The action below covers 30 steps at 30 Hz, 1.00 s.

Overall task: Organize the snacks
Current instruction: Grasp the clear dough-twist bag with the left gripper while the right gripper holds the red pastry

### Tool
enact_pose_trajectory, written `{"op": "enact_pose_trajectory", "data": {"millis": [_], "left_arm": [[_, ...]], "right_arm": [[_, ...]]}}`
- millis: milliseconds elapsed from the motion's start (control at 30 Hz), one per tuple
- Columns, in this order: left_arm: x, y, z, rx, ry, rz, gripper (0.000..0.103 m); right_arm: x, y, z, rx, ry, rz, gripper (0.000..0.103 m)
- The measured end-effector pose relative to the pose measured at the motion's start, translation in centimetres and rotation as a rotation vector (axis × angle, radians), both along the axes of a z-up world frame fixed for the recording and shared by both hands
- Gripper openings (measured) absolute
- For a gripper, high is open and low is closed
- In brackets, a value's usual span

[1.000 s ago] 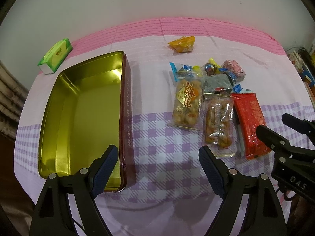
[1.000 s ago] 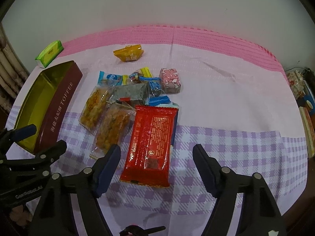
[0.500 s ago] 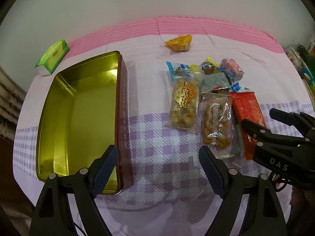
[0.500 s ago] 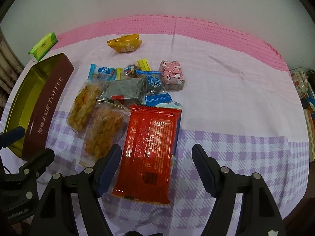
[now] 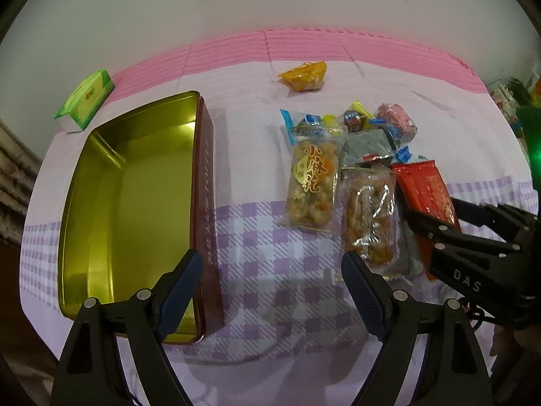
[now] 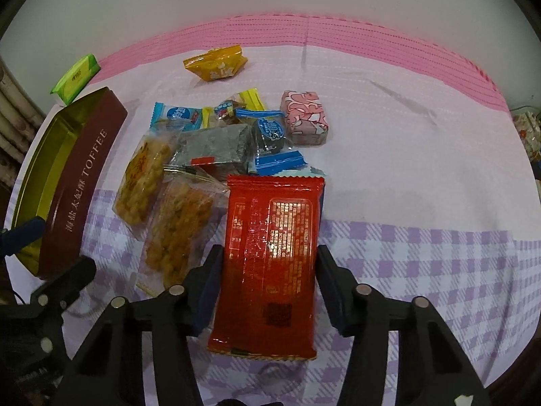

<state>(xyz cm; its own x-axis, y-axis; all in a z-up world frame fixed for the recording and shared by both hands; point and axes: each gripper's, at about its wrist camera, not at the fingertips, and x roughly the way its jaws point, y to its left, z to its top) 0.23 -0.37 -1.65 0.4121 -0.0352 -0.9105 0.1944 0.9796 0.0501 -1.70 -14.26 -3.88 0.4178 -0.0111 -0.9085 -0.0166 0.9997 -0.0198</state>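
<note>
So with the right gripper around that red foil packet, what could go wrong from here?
The right gripper is closing on the flat red foil packet by its edges, so it could buckle or slip out. The packet overlaps the blue-wrapped candy and lies against the clear bag of fried twists, which may get dragged. The open gold tin sits across the table, a long carry.

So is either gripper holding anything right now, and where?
Right gripper is closing on the red packet's long sides, near its middle. Left gripper is empty.
</note>
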Motion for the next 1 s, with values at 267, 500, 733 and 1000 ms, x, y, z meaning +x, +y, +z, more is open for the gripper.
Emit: {"op": "enact_pose_trajectory", "data": {"millis": [267,500,733,1000], "left_arm": [[1.4,-0.4,0.1,0.009,-0.002,-0.014,0.084],[3.1,-1.2,-0.3,-0.018,0.017,-0.048,0.084],[5.2,-2.4,-1.3,-0.038,0.041,-0.082,0.081],[7.0,-2.4,-2.3,-0.045,0.072,-0.089,0.07]], "right_arm": [[-0.4,-1.0,0.5,0.078,0.02,-0.01,0.043],[-0.8,-3.5,1.1,0.078,-0.012,-0.061,0.042],[-1.3,-6.9,1.1,0.068,-0.017,-0.132,0.042],[-1.9,-9.8,0.6,0.053,-0.009,-0.194,0.042]]}}
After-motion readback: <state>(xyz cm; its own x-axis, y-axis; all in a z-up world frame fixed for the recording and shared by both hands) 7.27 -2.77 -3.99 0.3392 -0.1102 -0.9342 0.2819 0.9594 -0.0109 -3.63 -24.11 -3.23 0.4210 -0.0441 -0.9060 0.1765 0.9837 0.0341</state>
